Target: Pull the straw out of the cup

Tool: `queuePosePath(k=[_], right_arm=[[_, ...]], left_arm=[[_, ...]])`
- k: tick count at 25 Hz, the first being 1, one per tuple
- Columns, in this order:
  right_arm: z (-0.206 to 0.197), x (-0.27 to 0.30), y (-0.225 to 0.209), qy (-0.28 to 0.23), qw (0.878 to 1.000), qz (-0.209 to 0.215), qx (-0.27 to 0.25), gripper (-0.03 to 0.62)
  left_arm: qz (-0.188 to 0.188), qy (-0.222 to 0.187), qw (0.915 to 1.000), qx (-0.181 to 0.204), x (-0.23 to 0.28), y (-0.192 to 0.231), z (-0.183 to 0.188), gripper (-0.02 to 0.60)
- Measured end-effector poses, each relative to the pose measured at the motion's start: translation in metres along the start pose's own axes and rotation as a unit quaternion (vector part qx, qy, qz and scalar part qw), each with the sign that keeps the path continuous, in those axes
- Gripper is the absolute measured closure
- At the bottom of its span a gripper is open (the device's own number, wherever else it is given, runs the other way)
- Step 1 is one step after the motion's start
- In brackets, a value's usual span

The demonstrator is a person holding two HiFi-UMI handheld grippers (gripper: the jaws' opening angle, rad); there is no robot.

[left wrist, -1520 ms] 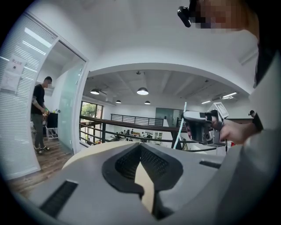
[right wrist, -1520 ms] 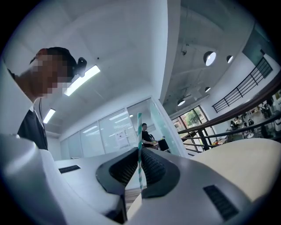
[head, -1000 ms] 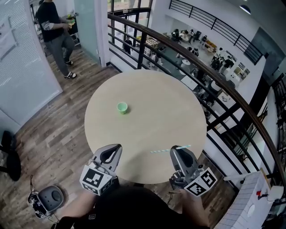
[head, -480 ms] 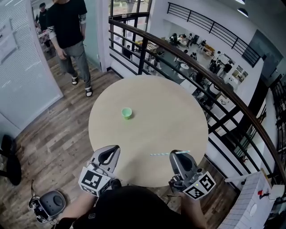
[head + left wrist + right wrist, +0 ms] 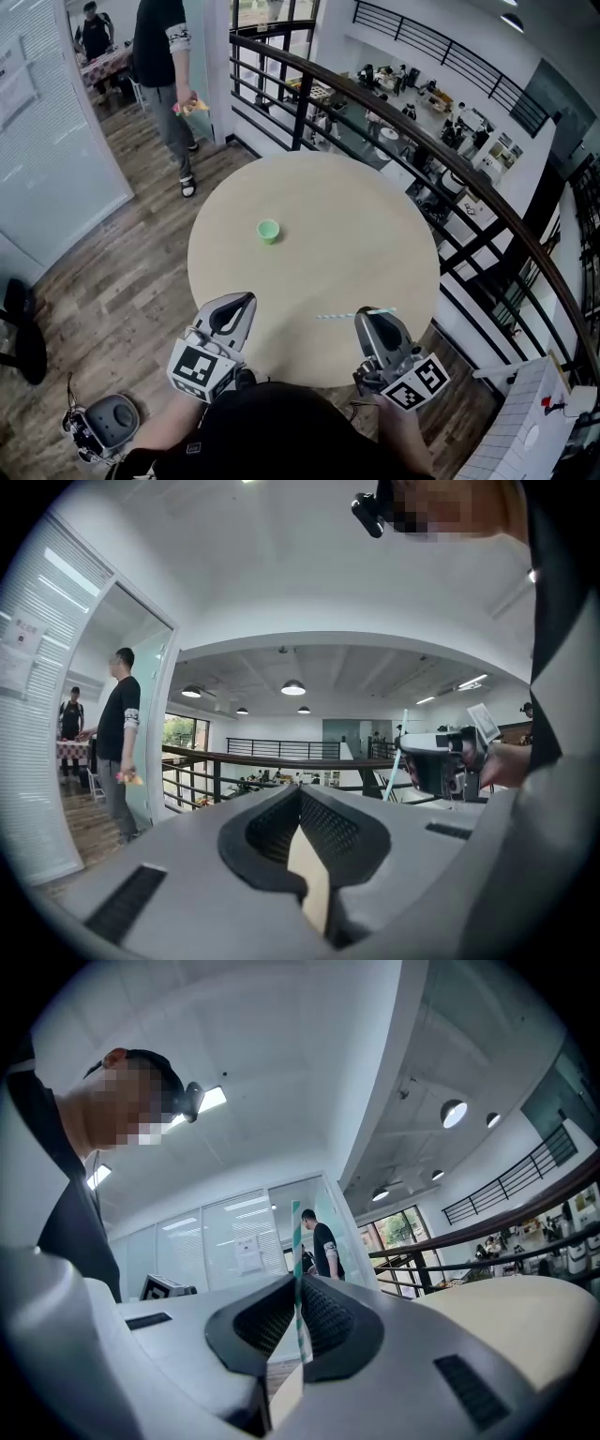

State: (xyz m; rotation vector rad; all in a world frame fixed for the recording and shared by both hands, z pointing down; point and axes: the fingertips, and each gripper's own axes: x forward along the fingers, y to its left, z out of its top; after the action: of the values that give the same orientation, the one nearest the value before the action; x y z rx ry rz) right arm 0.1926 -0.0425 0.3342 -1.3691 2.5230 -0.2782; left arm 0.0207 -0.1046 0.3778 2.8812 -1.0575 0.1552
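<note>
A small green cup stands upright and alone on the round beige table, left of centre, with no straw in it. The teal-and-white striped straw lies level over the table's near edge, held near one end by my right gripper, which is shut on it. In the right gripper view the straw stands up between the pads. My left gripper hovers at the near left edge, shut and holding nothing; its pads meet at the tip. Both grippers are well short of the cup.
A black metal railing curves behind the table, with a lower floor beyond it. A person stands at the far left by a glass wall. A small grey device sits on the wood floor at the lower left.
The person at the far left has walked closer and then turned away. My left gripper has shifted slightly. The right gripper has kept the straw in nearly the same place.
</note>
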Motion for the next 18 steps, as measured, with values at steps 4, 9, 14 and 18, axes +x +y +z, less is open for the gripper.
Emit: queuePosePath(k=[4, 9, 14, 18], right_arm=[[-0.005, 0.004, 0.0, 0.006, 1.0, 0.001, 0.006, 0.557], [-0.012, 0.009, 0.002, 0.013, 1.0, 0.004, 0.01, 0.557], [-0.014, 0.014, 0.003, 0.016, 1.0, 0.007, 0.01, 0.559], [-0.013, 0.017, 0.003, 0.017, 1.0, 0.013, 0.01, 0.559]], left_arm=[[0.0, 0.001, 1.0, -0.004, 0.002, 0.001, 0.001, 0.574], [0.004, 0.009, 0.9999, -0.013, 0.001, 0.006, -0.005, 0.574], [0.006, 0.009, 0.9998, -0.016, 0.0, 0.01, -0.005, 0.574], [0.01, 0.009, 0.9998, -0.015, 0.0, 0.011, -0.006, 0.574]])
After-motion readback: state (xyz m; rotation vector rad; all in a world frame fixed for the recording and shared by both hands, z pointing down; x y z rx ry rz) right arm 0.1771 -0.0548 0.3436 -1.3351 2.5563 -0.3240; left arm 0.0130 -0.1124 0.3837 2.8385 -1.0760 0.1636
